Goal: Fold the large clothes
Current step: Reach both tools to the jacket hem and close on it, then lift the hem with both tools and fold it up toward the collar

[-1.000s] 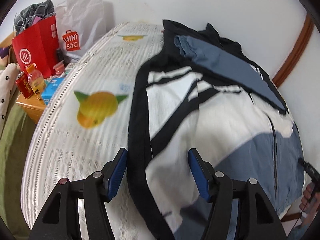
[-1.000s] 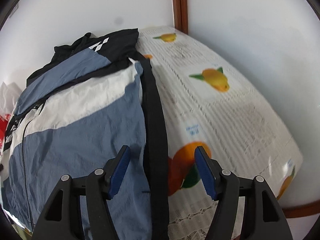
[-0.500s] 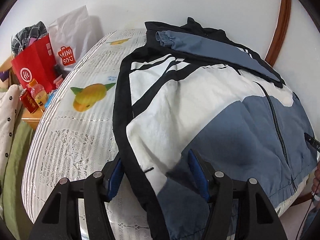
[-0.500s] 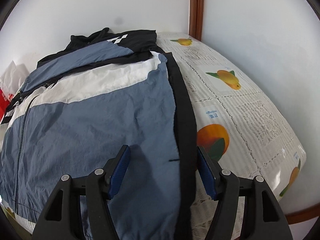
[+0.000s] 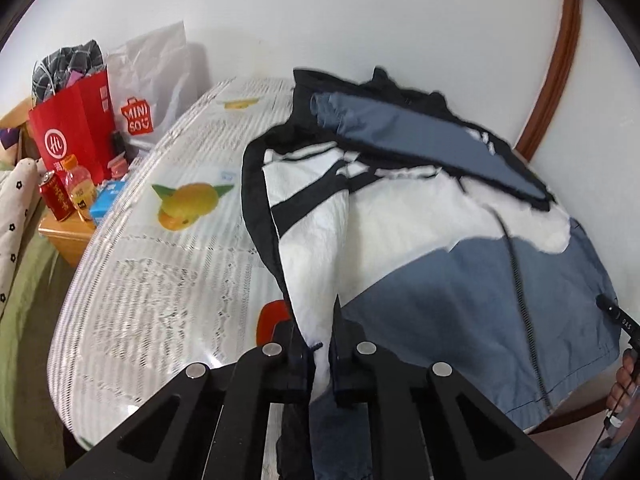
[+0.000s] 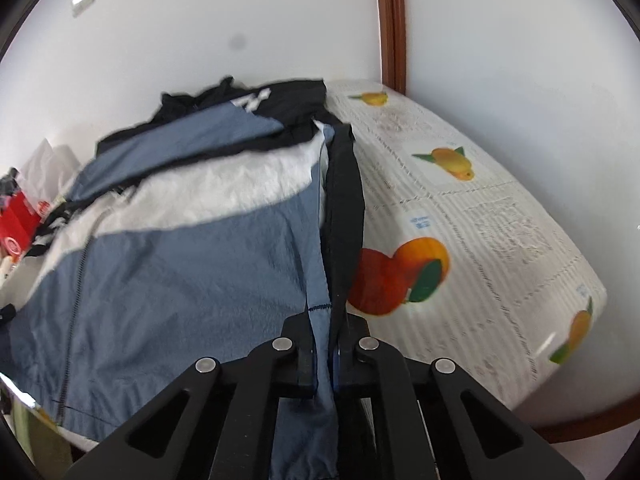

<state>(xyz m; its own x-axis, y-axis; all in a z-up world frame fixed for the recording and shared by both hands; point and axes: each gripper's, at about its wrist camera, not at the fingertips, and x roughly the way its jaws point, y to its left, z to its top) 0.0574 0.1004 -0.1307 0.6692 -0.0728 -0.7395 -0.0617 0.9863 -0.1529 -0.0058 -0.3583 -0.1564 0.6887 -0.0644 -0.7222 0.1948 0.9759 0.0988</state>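
Note:
A blue, white and black zip jacket [image 5: 460, 280] lies on the table, sleeves folded across its upper part. It also shows in the right wrist view [image 6: 180, 260]. My left gripper [image 5: 318, 344] is shut on the jacket's left side edge near the hem and lifts it off the table. My right gripper [image 6: 322, 344] is shut on the jacket's right side edge near the hem, with cloth raised between its jaws.
The table wears a white lace cloth [image 5: 160, 280] printed with fruit [image 6: 400, 276]. A red bag [image 5: 76, 128], a white Miniso bag [image 5: 156, 92], a can and a bottle [image 5: 80, 188] stand at the far left. White walls and a brown frame [image 6: 392, 24] close the back. A hand [image 5: 628, 380] shows at right.
Both grippers have gone from open to shut on the jacket's side edges near the hem. The pinched edges now rise off the table.

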